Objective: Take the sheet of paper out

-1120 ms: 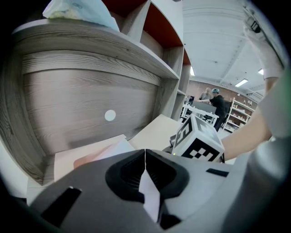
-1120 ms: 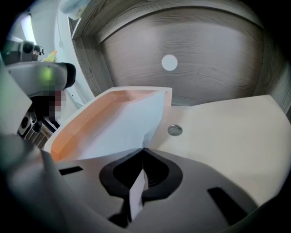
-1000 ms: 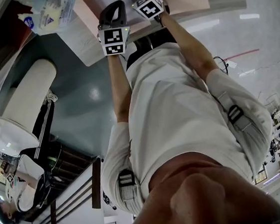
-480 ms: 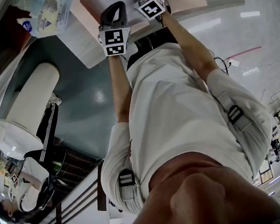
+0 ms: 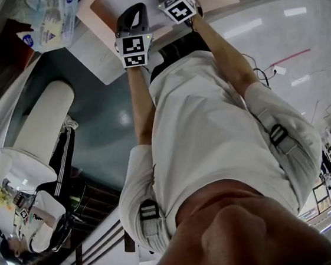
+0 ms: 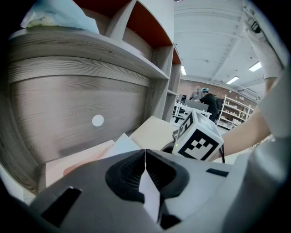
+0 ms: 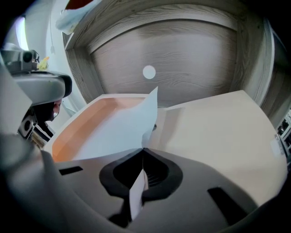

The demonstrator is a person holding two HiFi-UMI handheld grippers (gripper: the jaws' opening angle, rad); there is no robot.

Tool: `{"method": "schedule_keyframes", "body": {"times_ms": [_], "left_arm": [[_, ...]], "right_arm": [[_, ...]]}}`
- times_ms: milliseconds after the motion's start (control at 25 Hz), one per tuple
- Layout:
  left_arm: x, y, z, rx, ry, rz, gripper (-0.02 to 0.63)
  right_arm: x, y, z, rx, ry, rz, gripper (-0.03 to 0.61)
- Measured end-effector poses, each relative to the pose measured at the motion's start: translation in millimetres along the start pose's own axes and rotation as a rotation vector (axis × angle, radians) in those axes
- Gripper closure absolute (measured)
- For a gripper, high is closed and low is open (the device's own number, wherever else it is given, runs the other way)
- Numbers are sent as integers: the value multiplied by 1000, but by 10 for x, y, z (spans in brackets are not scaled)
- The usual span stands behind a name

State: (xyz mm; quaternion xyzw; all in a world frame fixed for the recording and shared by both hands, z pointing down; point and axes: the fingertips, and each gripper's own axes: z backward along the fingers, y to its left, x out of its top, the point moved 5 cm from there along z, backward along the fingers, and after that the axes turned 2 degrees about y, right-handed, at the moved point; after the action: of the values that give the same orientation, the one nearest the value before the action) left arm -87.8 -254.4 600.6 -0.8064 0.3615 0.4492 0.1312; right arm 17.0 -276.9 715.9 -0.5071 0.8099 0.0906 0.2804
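- The left gripper (image 6: 145, 152) is pinching a thin white sheet of paper (image 7: 120, 129). Its jaws are pressed together on the sheet, and a narrow strip of the paper's edge is showing between the dark ribbed pads (image 6: 125, 170).
- The right gripper (image 7: 142, 150) is clamping the same sheet in the same way, its jaws closed tight on the near edge with a sliver of white showing in the slot behind them.
- From the right gripper's jaws the sheet is rising and curling up to a pointed corner. The rest of it is spreading out over the left half of a peach-coloured open file holder (image 7: 77, 125).
- The holder's right half, a flat beige cover (image 7: 218, 132), is lying opened out just beside the sheet.
- The holder is sitting on a pale grey wood-grain desk (image 5: 101, 62), close against the back panel of a grey wood-grain shelf unit (image 6: 68, 91). That panel is carrying a small white round dot (image 7: 148, 72).
- The two grippers are working side by side, near each other. In the left gripper view the right gripper's black-and-white marker cube (image 6: 198, 139) is showing just to the right.
- A crinkled light blue plastic bag (image 6: 59, 18) is lying on the shelf above the desk.
- In the head view, a person in a white shirt (image 5: 207, 130) is reaching both arms out to the desk.
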Motion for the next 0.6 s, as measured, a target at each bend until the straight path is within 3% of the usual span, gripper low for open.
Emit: {"method": "schedule_keyframes", "body": {"times_ms": [600], "left_arm": [[103, -121, -11, -35, -8, -41, 591]], "right_arm": [[-25, -158, 222, -52, -26, -41, 558]]}}
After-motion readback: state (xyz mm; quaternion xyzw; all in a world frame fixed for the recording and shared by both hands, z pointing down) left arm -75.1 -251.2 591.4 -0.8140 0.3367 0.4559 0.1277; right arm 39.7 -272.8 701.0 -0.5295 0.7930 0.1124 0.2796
